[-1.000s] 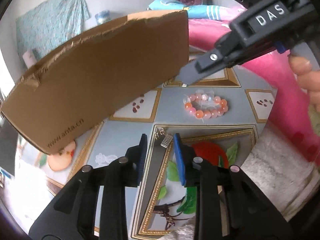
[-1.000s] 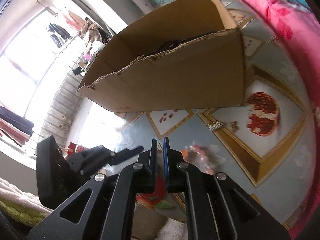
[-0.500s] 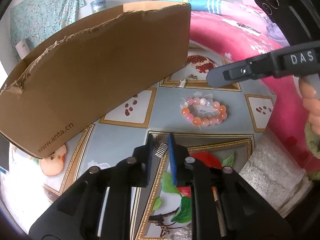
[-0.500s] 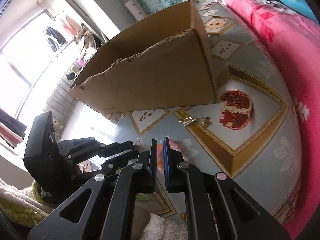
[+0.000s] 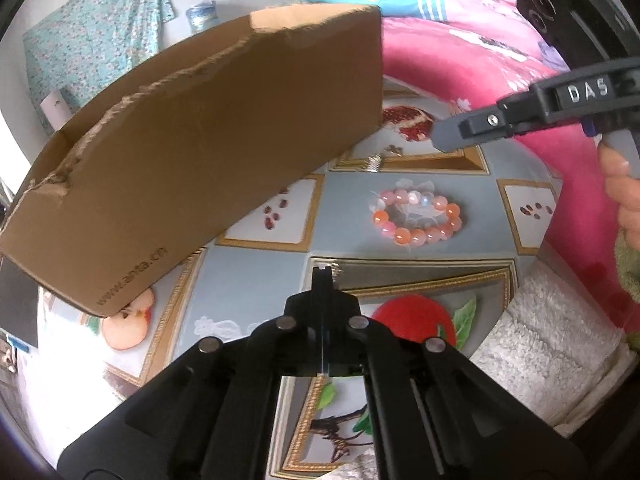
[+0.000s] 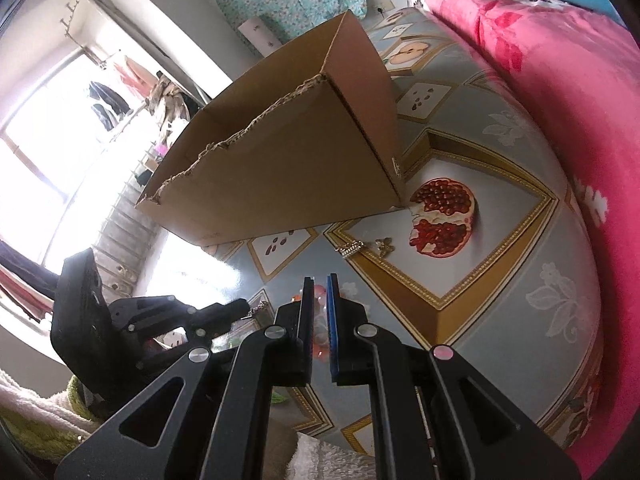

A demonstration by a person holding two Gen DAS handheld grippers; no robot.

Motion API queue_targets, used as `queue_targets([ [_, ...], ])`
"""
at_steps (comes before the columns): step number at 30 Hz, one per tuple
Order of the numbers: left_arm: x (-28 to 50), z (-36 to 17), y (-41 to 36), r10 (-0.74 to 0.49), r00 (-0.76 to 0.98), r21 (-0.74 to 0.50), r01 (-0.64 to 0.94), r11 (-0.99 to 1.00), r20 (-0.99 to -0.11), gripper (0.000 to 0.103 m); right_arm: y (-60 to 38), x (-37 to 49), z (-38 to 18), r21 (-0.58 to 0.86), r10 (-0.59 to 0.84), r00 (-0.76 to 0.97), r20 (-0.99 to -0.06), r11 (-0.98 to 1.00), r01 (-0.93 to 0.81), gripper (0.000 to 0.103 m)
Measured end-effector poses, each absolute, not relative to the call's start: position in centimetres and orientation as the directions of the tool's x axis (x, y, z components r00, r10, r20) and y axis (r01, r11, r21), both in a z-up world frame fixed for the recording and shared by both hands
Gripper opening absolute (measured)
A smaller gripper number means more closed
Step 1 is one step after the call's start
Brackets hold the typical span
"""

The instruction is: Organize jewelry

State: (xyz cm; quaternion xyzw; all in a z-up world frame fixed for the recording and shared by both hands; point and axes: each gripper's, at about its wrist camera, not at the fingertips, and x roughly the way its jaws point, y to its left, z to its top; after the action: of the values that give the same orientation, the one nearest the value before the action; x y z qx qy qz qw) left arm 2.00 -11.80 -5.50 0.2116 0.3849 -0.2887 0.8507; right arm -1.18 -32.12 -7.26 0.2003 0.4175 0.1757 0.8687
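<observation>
While the left gripper [image 5: 322,270] sits low in the centre of its own view, its jaws have just been closing and now meet on a small silver clip [image 5: 336,269], only a sliver of which shows beside the tips. Just above, mid-frame, the pink bead bracelet [image 5: 416,216] lies on the fruit-patterned tablecloth [image 5: 256,272]. Beyond it, two small metal pieces [image 5: 374,162] rest near the cardboard box [image 5: 208,152]. At the upper right, the right gripper [image 5: 444,136] hovers clenched and empty.
</observation>
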Motion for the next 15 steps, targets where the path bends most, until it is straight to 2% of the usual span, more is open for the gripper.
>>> queue_targets([
  [8, 2.7, -4.7, -9.6, -0.318, 0.58, 0.132, 0.603, 0.787, -0.75, 0.0, -29.1, -1.2, -6.8, 0.407, 0.472, 0.571, -0.672, 0.879, -0.247, 0.007],
  [12, 2.8, -5.0, -8.8, -0.372, 0.525, 0.04, 0.616, 0.787, -0.766, 0.0, -25.6, -1.2, -7.0, 0.284, 0.43, 0.546, -0.718, 0.899, -0.334, 0.007],
  [14, 2.5, -5.2, -8.9, -0.396, 0.505, 0.013, 0.629, 0.777, -0.767, 0.005, -24.8, -0.9, -7.1, 0.262, 0.421, 0.535, -0.732, 0.9, -0.349, 0.007],
  [15, 2.3, -5.4, -9.2, -0.401, 0.498, 0.013, 0.64, 0.768, -0.769, 0.02, -24.7, -0.8, -7.1, 0.26, 0.42, 0.531, -0.736, 0.9, -0.35, 0.007],
])
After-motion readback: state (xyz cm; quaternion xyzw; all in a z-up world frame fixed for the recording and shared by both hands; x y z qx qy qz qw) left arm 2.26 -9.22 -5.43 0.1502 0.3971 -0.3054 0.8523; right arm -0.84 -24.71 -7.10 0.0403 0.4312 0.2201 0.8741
